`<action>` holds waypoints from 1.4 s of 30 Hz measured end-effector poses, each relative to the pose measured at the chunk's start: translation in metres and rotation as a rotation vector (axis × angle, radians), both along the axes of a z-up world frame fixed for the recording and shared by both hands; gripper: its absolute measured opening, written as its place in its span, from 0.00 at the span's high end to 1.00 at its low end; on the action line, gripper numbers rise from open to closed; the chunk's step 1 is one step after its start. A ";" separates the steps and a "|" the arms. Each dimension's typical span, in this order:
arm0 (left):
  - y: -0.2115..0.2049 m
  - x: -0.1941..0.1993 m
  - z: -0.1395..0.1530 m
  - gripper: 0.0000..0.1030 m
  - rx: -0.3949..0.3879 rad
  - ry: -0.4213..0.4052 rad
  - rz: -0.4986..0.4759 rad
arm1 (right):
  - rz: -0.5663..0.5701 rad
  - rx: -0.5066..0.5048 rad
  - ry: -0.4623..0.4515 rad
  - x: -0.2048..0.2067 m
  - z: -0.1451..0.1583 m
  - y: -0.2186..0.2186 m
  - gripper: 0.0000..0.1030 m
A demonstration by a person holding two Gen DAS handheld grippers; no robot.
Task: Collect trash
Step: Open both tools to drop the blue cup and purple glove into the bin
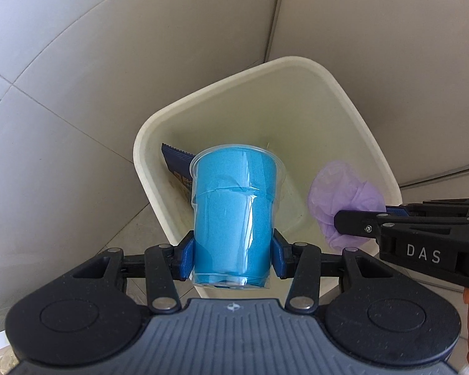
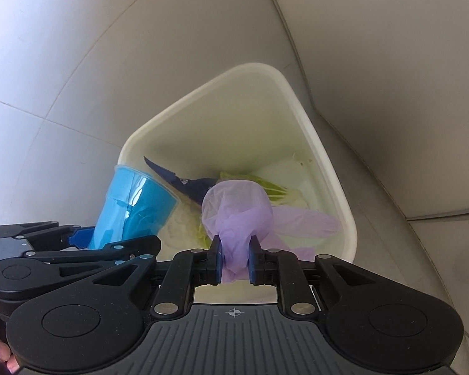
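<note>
My left gripper is shut on a clear plastic cup with blue paper inside, held over the near rim of a white trash bin. My right gripper is shut on a crumpled purple glove, held over the same bin. The glove also shows in the left wrist view, at the bin's right rim. The cup shows in the right wrist view, left of the glove.
Inside the bin lie a dark blue wrapper, cabbage leaves and white paper. The wrapper also shows in the left wrist view. Pale tiled floor and wall panels surround the bin.
</note>
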State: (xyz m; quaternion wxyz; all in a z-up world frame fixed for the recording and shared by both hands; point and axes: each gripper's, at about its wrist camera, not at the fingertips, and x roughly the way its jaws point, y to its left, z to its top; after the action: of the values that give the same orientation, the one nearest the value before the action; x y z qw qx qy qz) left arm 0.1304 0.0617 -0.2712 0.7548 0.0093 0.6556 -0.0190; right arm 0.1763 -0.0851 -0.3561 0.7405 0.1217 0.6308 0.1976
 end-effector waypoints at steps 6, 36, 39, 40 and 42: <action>-0.002 -0.004 -0.009 0.58 -0.001 0.007 0.003 | 0.001 -0.002 0.008 0.000 0.001 -0.004 0.83; -0.001 -0.014 -0.014 0.30 0.018 0.007 -0.006 | -0.054 0.016 0.035 0.001 0.005 -0.018 0.41; -0.001 -0.015 -0.008 0.27 0.021 -0.001 -0.006 | -0.057 0.013 0.026 0.001 0.011 -0.019 0.37; -0.001 -0.016 -0.006 0.27 0.022 -0.005 -0.004 | -0.059 0.013 0.022 0.001 0.014 -0.020 0.36; 0.000 -0.016 -0.001 0.23 0.025 -0.014 0.000 | -0.064 0.012 0.017 0.001 0.019 -0.023 0.34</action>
State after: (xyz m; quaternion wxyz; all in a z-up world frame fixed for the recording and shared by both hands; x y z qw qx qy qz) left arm 0.1143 0.0619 -0.2719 0.7592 0.0188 0.6506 -0.0107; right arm 0.1771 -0.1077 -0.3366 0.7403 0.1477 0.6316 0.1766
